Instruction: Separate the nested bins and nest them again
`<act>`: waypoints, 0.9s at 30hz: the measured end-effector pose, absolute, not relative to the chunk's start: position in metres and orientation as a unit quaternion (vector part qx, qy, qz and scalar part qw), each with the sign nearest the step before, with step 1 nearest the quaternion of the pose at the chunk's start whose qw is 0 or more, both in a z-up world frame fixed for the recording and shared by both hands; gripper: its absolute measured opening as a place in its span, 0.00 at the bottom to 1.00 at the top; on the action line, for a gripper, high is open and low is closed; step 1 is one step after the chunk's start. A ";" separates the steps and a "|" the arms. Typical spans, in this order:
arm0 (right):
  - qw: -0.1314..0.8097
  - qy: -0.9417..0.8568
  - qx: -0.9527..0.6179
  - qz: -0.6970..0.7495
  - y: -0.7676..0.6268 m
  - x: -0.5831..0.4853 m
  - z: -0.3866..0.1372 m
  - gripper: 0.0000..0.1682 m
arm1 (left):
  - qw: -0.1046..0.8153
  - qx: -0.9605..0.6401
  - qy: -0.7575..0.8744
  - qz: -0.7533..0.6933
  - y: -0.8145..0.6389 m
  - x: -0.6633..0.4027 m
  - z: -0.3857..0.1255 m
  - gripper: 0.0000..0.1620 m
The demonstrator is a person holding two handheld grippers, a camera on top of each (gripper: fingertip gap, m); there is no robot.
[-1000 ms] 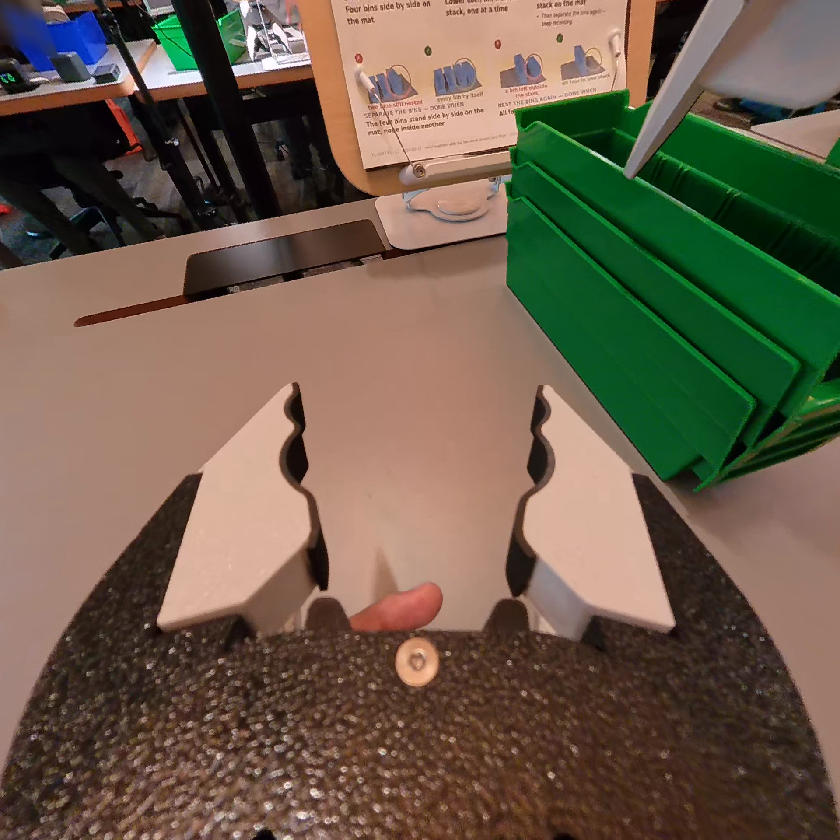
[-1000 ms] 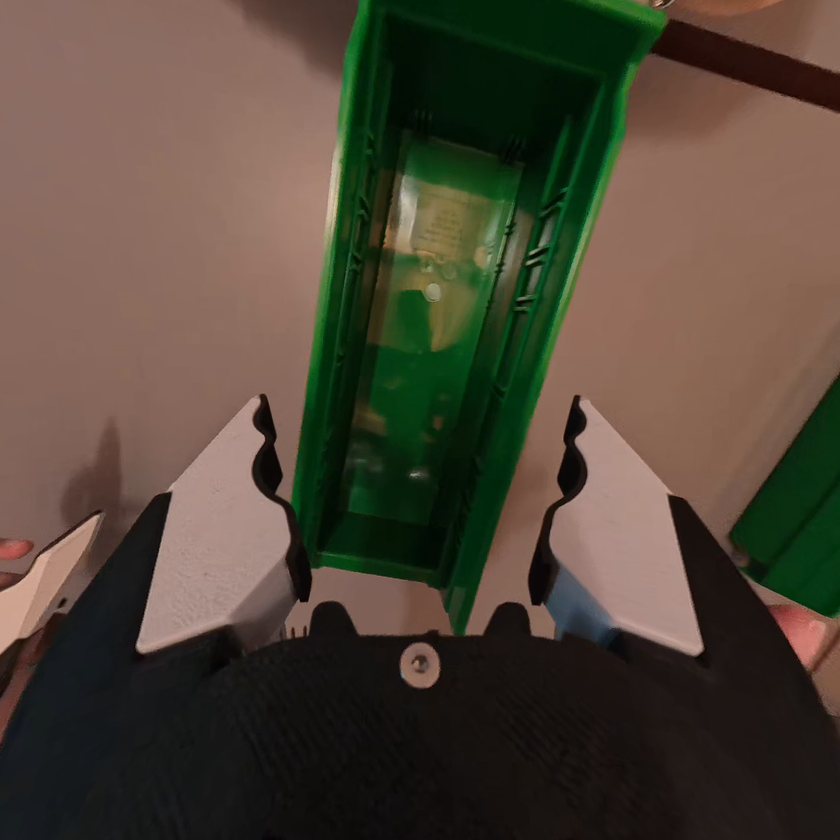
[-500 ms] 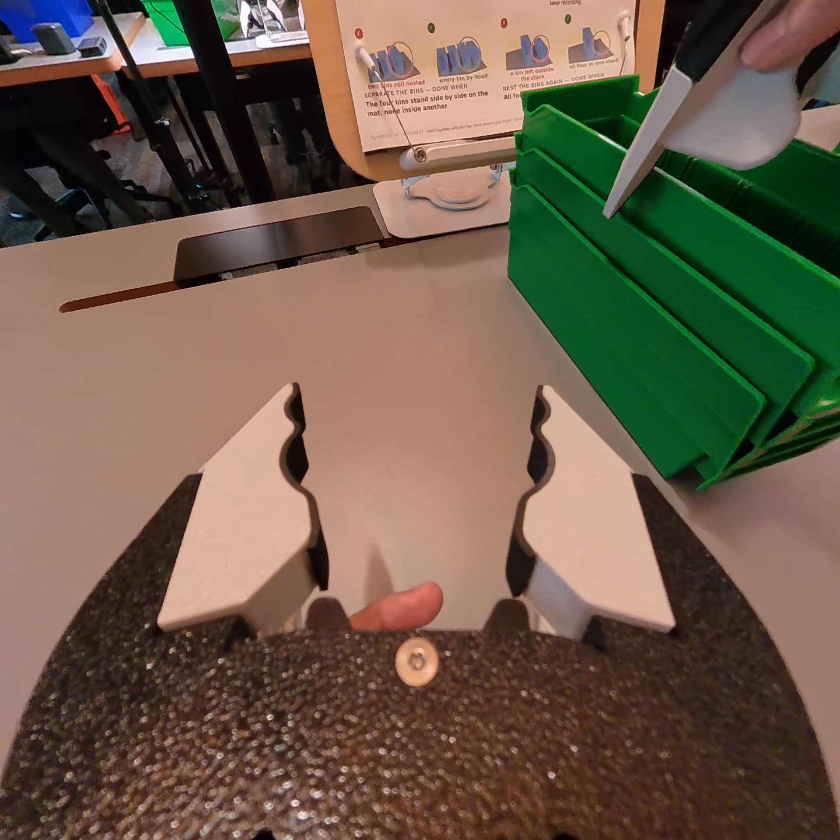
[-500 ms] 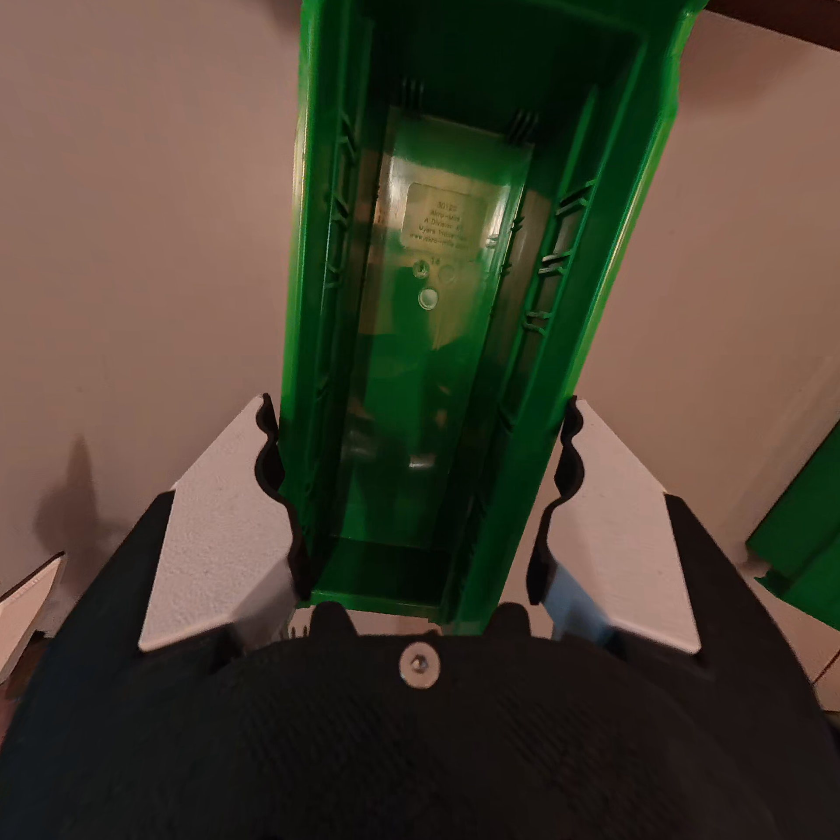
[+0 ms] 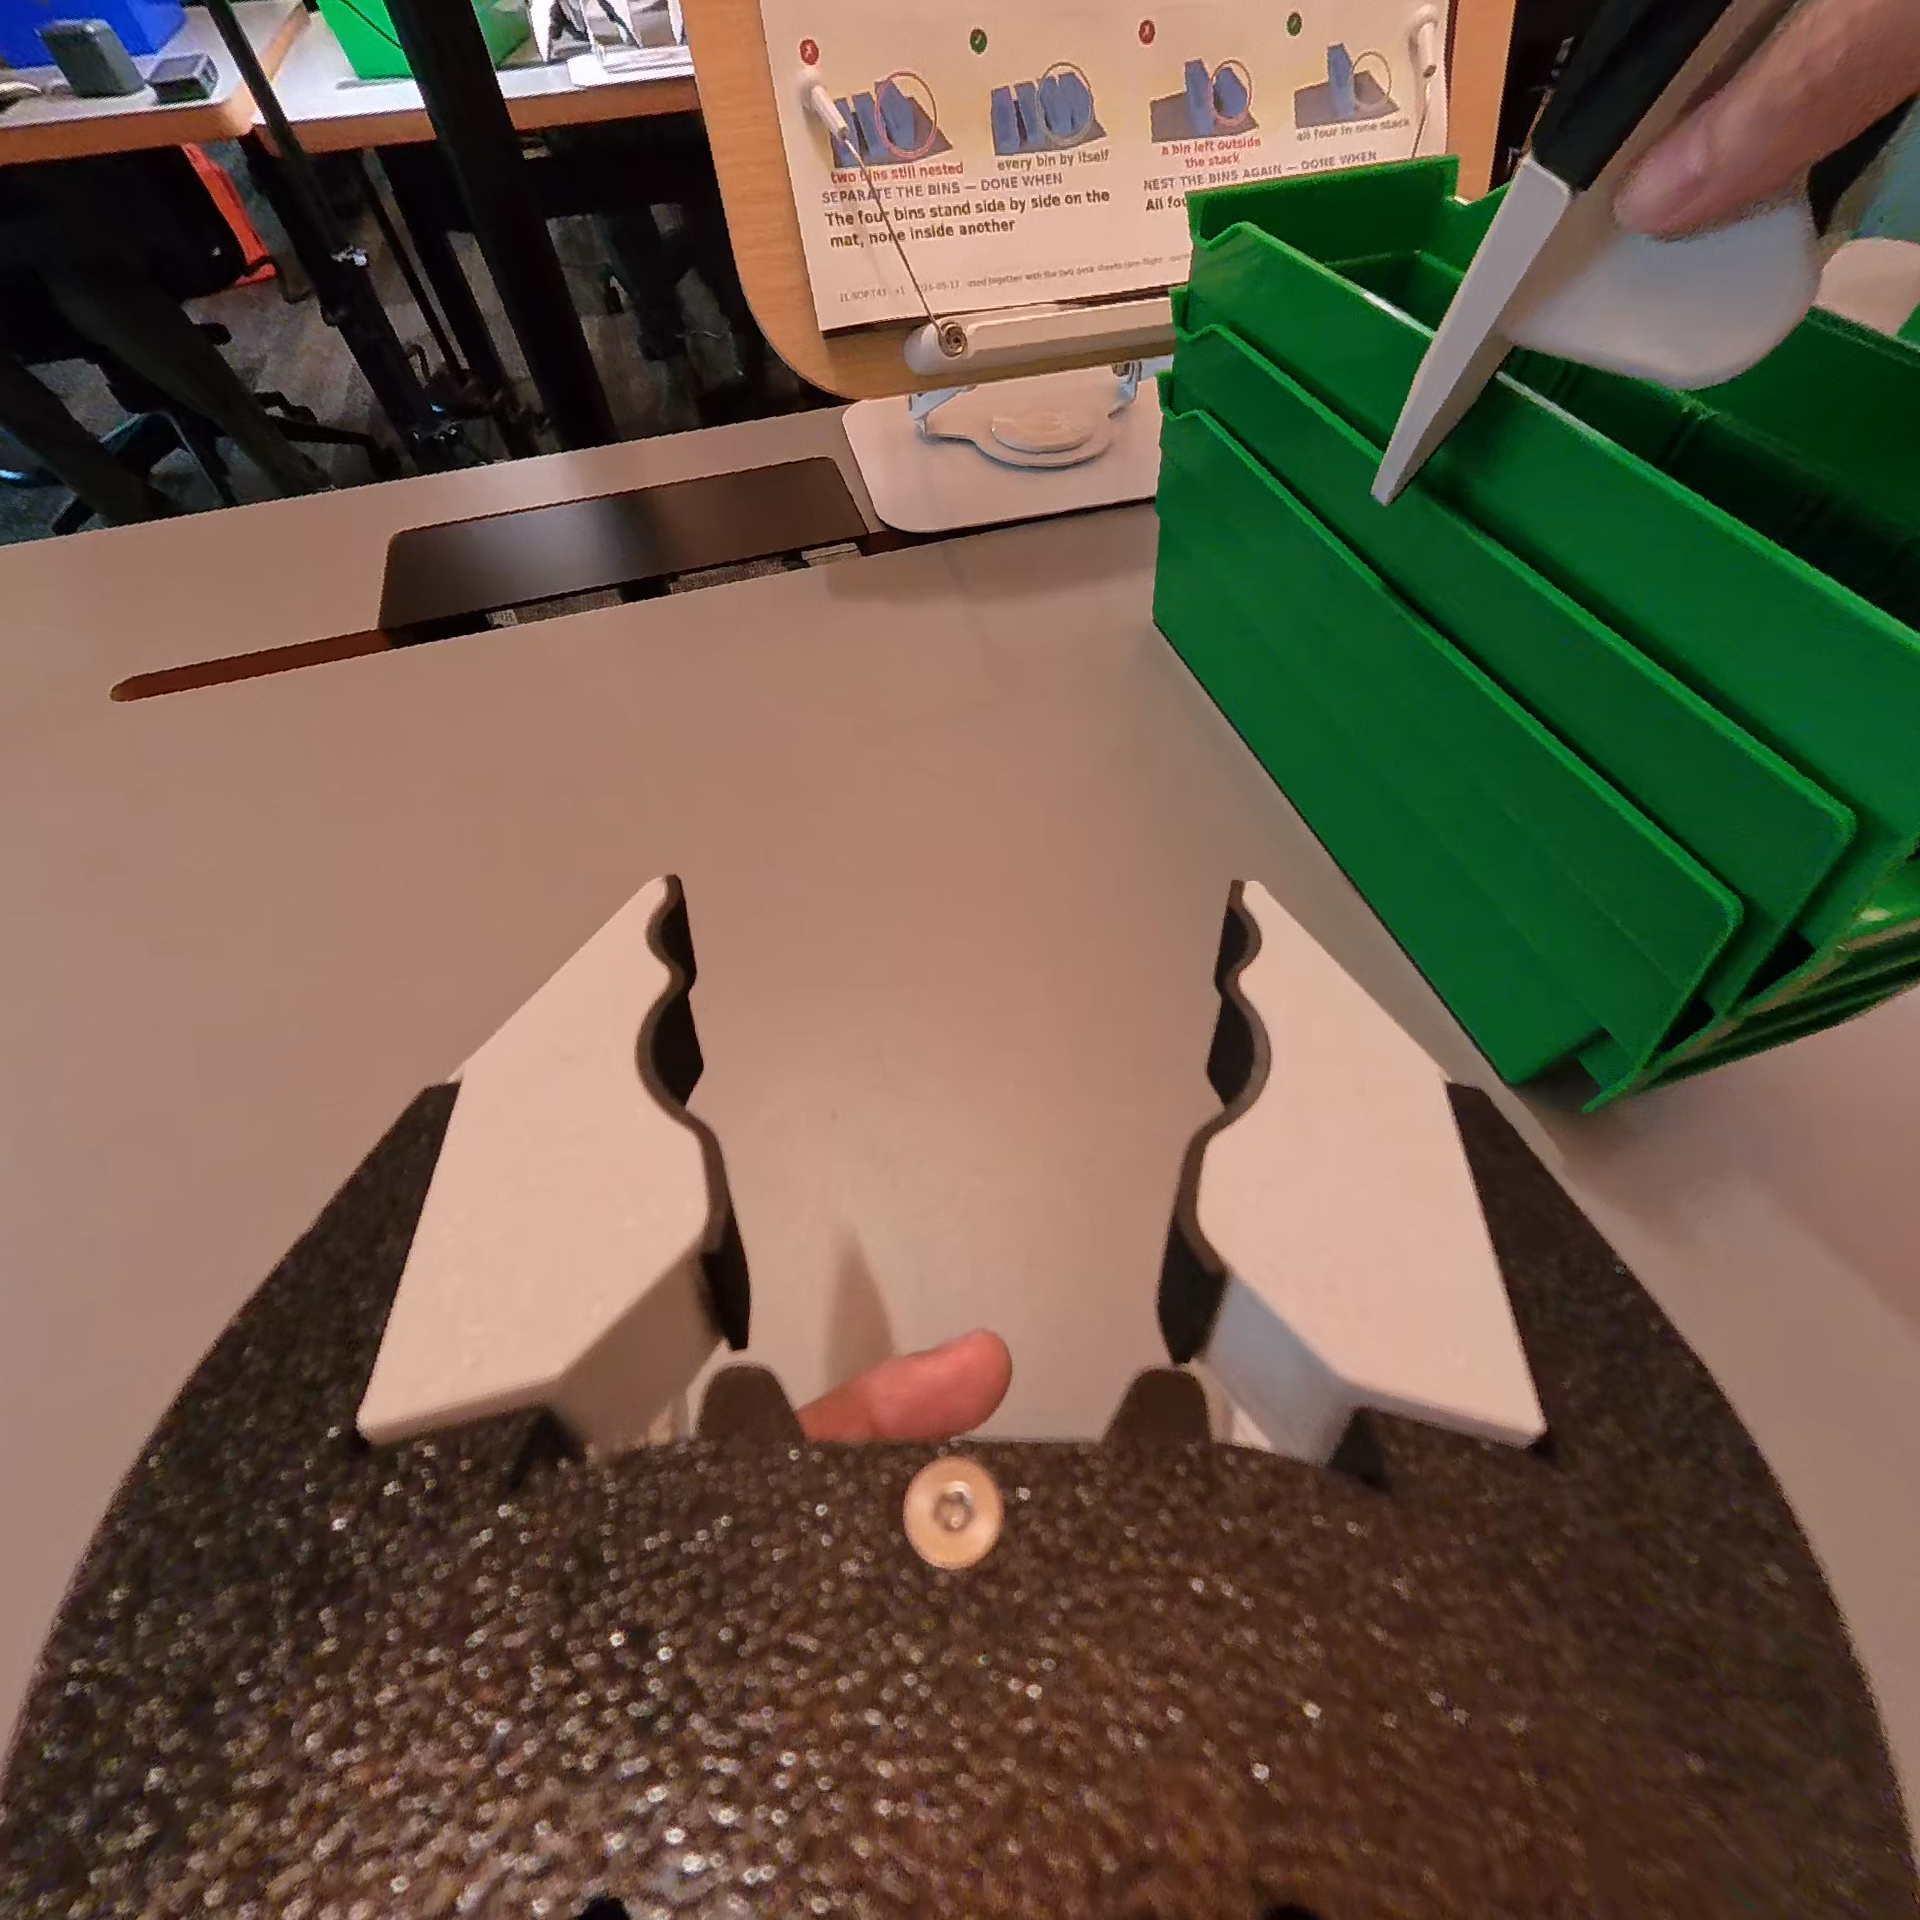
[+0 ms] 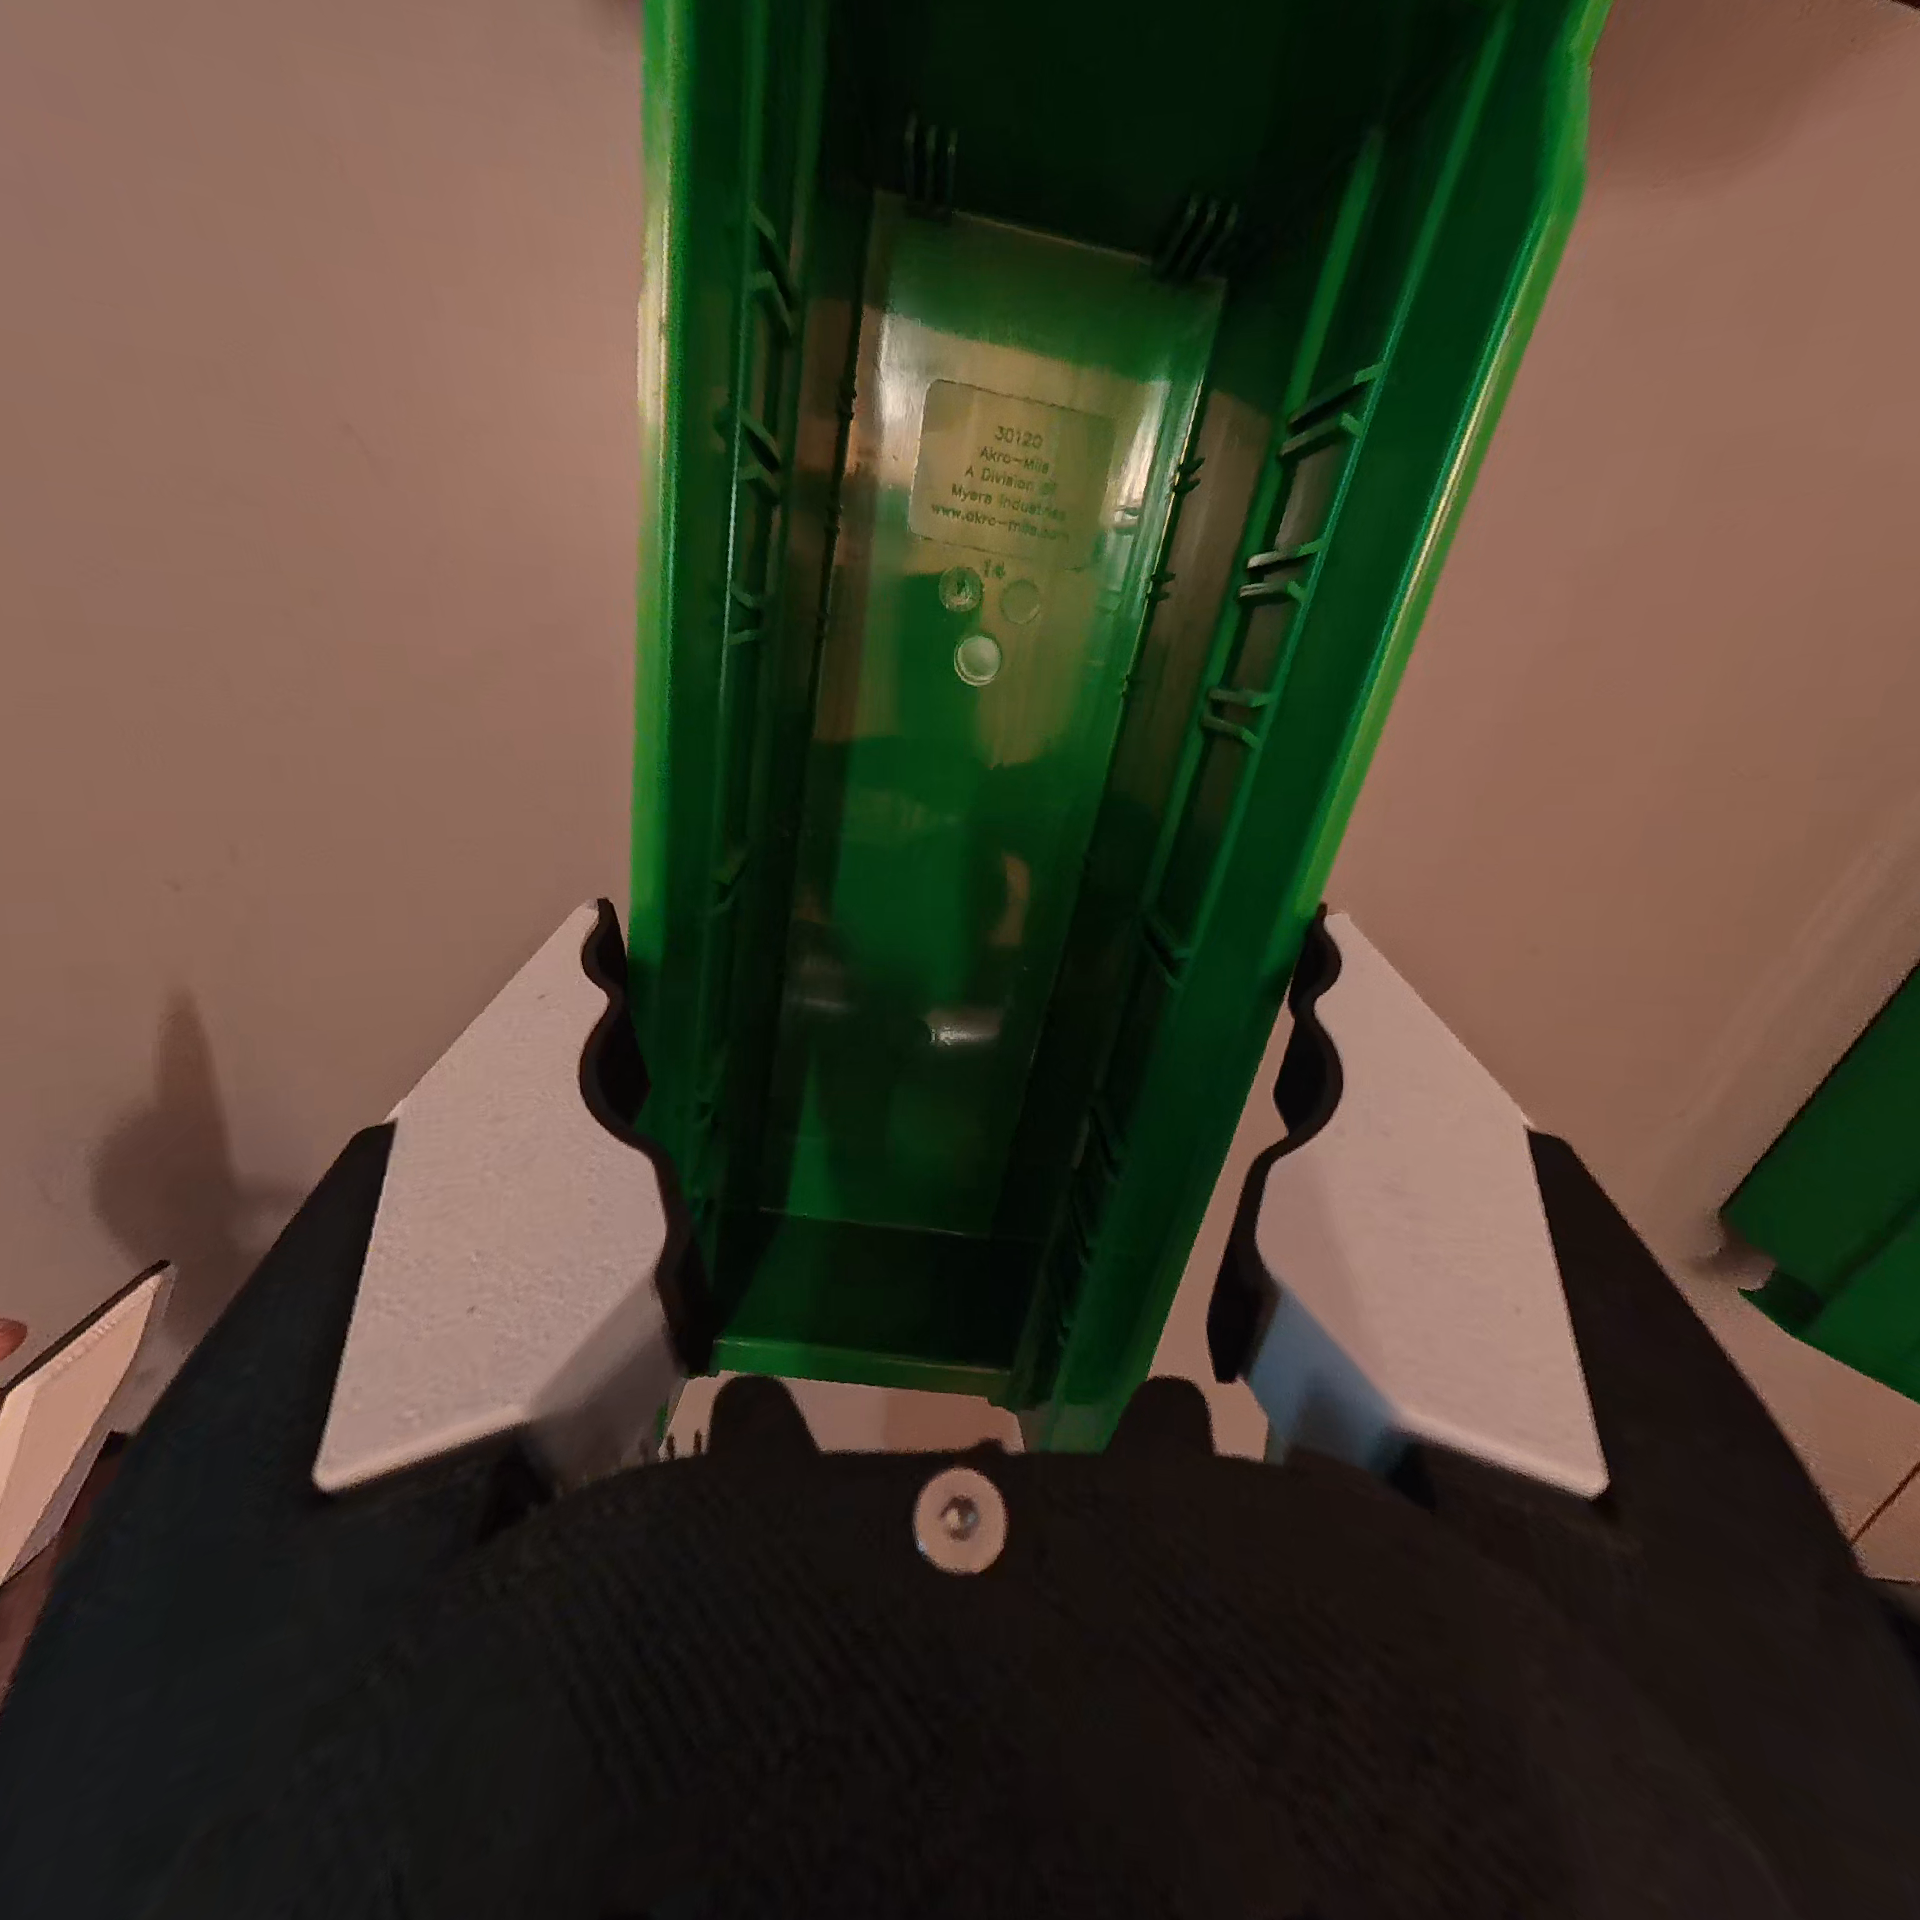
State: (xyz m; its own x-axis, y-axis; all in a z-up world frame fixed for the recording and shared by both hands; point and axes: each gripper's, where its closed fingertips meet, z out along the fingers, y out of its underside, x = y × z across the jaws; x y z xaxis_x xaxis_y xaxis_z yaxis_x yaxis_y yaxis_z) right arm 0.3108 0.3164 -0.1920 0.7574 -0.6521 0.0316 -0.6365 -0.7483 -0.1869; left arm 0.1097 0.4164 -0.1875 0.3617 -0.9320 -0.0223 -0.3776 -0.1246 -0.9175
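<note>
A stack of nested green bins (image 5: 1507,727) stands on the grey table (image 5: 727,779) at the right of the left wrist view. My left gripper (image 5: 951,894) is open and empty, low over the bare table to the left of the stack. My right gripper (image 6: 961,925) is open and looks down into the top bin (image 6: 1039,727). Its two fingers straddle the bin's near end; the left pad (image 6: 623,1091) lies against the left wall, and the right pad stands a little off the right wall. One right finger (image 5: 1455,343) shows above the stack in the left wrist view.
An instruction board (image 5: 1091,156) on a white stand is behind the stack. A dark slot (image 5: 623,561) runs along the table's far side. Another green bin part (image 6: 1849,1226) shows at the right edge of the right wrist view. A left gripper finger (image 6: 73,1382) is at lower left.
My right gripper has come down and forward over the top bin, so the bin's near end now sits between its fingers. My left gripper has stayed open over the table.
</note>
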 end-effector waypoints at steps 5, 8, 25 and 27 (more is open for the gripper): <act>0.074 0.349 -0.934 -0.021 0.315 0.307 -0.196 0.67 | 0.457 -0.686 0.478 -0.303 0.416 0.110 -0.188 0.61; 0.069 0.351 -0.933 -0.021 0.315 0.306 -0.195 0.66 | 0.455 -0.687 0.479 -0.304 0.415 0.111 -0.189 0.61; 0.057 0.358 -0.932 0.016 0.307 0.306 -0.192 0.64 | 0.448 -0.686 0.491 -0.295 0.411 0.116 -0.197 0.61; 0.052 0.353 -0.934 0.017 0.308 0.304 -0.192 0.64 | 0.448 -0.687 0.490 -0.295 0.412 0.116 -0.198 0.61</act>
State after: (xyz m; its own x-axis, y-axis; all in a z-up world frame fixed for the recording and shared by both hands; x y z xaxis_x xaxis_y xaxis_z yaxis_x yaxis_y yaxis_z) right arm 0.3042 0.3076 -0.1917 0.7504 -0.6575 -0.0679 -0.6609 -0.7456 -0.0847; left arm 0.1157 0.4122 -0.1976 0.3455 -0.9378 -0.0338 -0.4101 -0.1185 -0.9043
